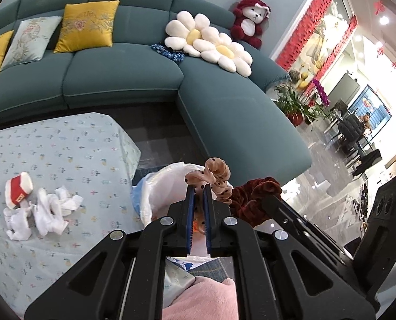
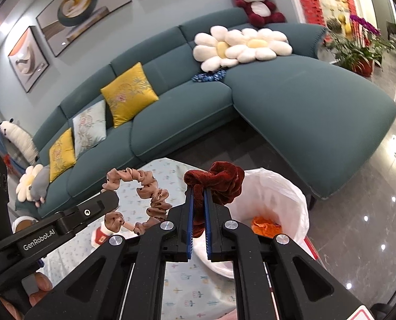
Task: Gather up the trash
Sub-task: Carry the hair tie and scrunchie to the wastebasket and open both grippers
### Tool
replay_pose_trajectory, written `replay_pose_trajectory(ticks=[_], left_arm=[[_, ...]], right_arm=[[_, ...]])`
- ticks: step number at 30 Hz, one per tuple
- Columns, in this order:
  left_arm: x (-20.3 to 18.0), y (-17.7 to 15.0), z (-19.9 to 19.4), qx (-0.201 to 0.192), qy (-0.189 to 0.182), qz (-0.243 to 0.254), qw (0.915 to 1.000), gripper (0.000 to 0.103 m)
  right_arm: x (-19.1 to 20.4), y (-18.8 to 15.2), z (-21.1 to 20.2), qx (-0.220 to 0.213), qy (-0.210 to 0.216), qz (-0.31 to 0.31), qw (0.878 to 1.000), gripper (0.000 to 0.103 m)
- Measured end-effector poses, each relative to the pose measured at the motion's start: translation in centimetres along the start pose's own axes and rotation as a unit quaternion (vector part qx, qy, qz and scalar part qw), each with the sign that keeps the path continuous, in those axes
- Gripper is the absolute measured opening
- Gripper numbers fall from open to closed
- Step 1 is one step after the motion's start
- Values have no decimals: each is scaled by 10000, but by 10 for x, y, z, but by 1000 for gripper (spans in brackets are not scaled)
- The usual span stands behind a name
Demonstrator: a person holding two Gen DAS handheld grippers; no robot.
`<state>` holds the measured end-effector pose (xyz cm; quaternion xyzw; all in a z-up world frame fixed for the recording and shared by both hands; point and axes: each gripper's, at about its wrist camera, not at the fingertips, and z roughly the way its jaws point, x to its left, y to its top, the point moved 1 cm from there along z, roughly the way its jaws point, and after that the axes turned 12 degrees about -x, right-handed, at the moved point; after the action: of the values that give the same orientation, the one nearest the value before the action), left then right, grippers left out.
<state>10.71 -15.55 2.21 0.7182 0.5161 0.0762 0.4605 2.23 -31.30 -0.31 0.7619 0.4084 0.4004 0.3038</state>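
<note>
My left gripper (image 1: 199, 190) is shut on a tan dotted scrunchie (image 1: 214, 177), held above the white-lined trash bin (image 1: 155, 186). In the right wrist view that tan scrunchie (image 2: 147, 197) hangs as a loop from the left gripper (image 2: 110, 196). My right gripper (image 2: 198, 194) is shut on a dark red velvet scrunchie (image 2: 219, 181), just left of the bin's white liner (image 2: 286, 194). Orange trash (image 2: 266, 225) lies inside the bin. The red scrunchie (image 1: 254, 194) also shows beside the tan one. Crumpled white tissues (image 1: 43, 210) and a red-and-white wrapper (image 1: 18, 189) lie on the table.
A light patterned tablecloth (image 1: 64, 144) covers the low table beside the bin. The teal sectional sofa (image 1: 134, 80) with cushions, flower pillows (image 1: 211, 42) and a plush bear (image 1: 250, 21) stands behind. A blue scrunchie (image 2: 210, 76) rests on the sofa. Glossy floor (image 2: 363, 213) lies to the right.
</note>
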Motion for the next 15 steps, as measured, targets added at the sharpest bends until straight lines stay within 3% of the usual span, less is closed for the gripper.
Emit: replay_pose_trajectory(ticks=[4, 8, 11, 15], left_arm=[[-5, -1, 16, 83, 6, 3, 10000, 10], [-6, -3, 27, 112, 162, -46, 9998, 35], [-3, -4, 30, 132, 206, -77, 9997, 41], [3, -6, 29, 147, 280, -158, 9994, 43]], right_arm=[[-10, -3, 11, 105, -87, 35, 9999, 11], [-15, -2, 19, 113, -185, 41, 9998, 15], [-17, -4, 21, 154, -199, 63, 9997, 16], [-14, -9, 21, 169, -184, 50, 9997, 27]])
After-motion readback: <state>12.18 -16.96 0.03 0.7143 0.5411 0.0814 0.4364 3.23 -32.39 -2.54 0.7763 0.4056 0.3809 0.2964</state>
